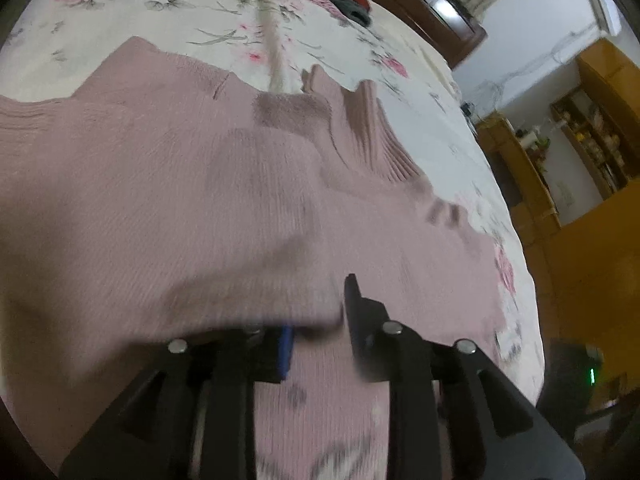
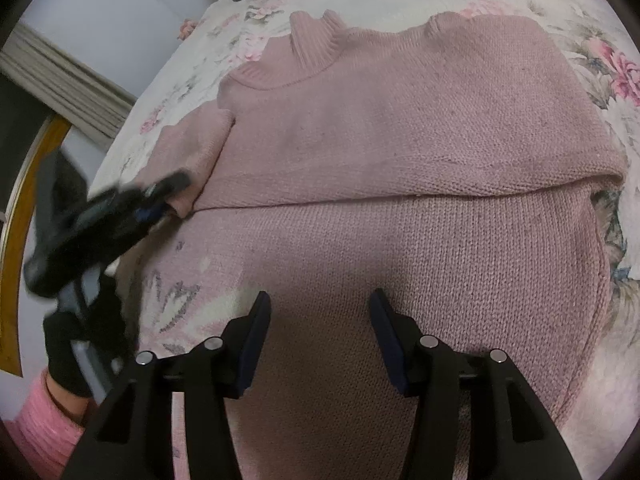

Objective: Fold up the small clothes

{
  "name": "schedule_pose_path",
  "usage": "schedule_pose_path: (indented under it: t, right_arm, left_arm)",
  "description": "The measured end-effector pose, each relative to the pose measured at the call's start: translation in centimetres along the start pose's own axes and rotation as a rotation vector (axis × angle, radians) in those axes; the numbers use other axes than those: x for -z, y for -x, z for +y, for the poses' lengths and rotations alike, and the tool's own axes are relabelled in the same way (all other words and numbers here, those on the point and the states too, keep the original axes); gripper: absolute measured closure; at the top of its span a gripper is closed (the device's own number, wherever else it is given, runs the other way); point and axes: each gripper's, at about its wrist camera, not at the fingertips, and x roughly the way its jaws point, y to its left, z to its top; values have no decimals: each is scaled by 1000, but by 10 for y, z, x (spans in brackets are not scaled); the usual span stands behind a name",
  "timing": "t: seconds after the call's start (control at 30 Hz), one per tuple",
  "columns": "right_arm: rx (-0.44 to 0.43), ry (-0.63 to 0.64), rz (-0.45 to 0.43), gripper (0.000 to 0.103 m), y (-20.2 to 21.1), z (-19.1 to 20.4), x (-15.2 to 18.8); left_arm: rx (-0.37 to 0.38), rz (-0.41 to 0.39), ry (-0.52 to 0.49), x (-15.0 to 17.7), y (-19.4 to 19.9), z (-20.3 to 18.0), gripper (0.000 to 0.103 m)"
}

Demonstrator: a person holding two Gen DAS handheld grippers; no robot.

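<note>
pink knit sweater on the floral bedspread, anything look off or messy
The pink knit sweater lies mostly flat, but its ribbed collar stands crumpled and one sleeve is bunched at the left gripper.

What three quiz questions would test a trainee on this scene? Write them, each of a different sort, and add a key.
1. True or false: the right claw is clamped on the pink sweater.
2. What does the left claw grip? A: the collar. B: a sleeve. C: the bedspread.
3. Fill in: the sweater lies on a ___ bedspread.

Key
1. False: it hangs open above the knit, holding nothing.
2. B: the sleeve, at its end.
3. Floral.
</note>
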Motion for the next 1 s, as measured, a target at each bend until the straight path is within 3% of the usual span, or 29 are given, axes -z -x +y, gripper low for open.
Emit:
schedule_pose_path:
  t: [0.17,0.37,0.4,0.53,0.7,0.73,0.77,0.83,0.93,1.0]
  right_arm:
    - [-44,-2,-10,51,5,17,-21]
    - [-113,31,14,51,-18,63,-55]
    - [-125,30,19,51,-23,69,-59]
    - [-195,-5,60,51,-49,91,-83]
    - [-223,-68,132,51,-89,100,-98]
    - [-228,-73,147,56,-96,101,-98]
    - [-238,-77,169,73,-104,102,-98]
    - [-240,-73,178,87,-110,105,-98]
    - [-229,-16,135,92,-98,109,-99]
    - [-208,-5,119,92,-93,109,-101]
  left_arm:
    - [-44,-90,-24,12,60,20,73]
    - [-266,-224,-35,-20,90,49,71]
    - [-308,-221,-34,-26,88,54,71]
    - [-324,-165,15,-36,70,76,71]
    - [-330,-152,-4,-34,61,84,71]
    - [-320,-151,2,-33,63,86,71]
    - [-306,-151,14,-34,64,89,71]
    - [-293,-148,26,-33,68,91,71]
    - [-267,-176,41,-30,84,87,71]
    - [-296,-209,42,-28,97,87,67]
